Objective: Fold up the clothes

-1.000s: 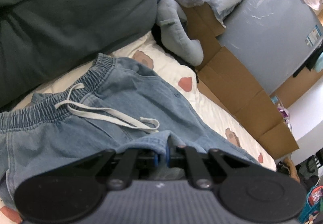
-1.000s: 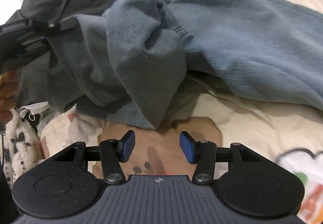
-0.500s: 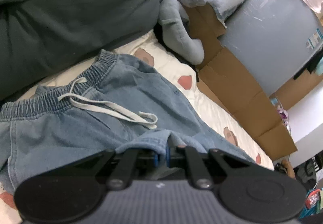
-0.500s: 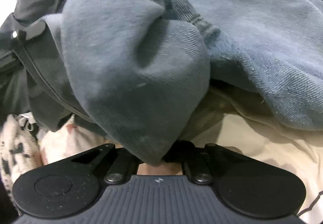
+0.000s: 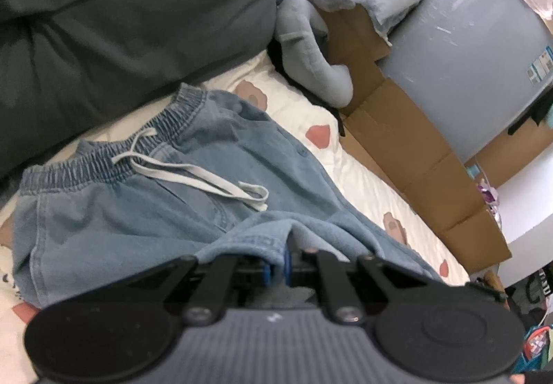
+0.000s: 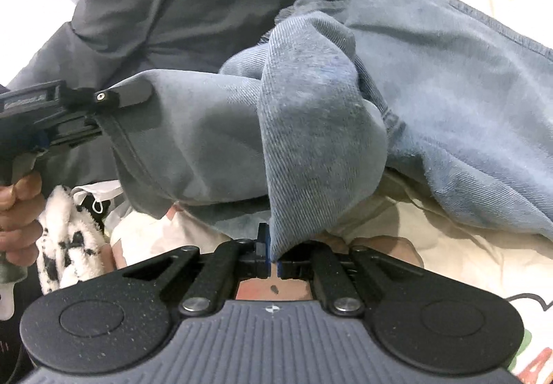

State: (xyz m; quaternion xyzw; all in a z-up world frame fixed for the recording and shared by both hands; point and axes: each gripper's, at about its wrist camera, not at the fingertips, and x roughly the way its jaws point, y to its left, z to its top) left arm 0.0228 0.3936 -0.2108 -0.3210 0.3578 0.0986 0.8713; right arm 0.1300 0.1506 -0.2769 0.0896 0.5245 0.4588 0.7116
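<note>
Home bedroom. Bed sheet printed with cartoon patches; dark pillow at its head, grey plush toy and cardboard boxes beside it.

From the left wrist we looked down at a slant, close over the denim shorts, toward cardboard at right. From the right wrist we looked down just as near at the shorts. Both views shared the shorts, the patterned sheet and, probably, one dark grey cloth.
</note>
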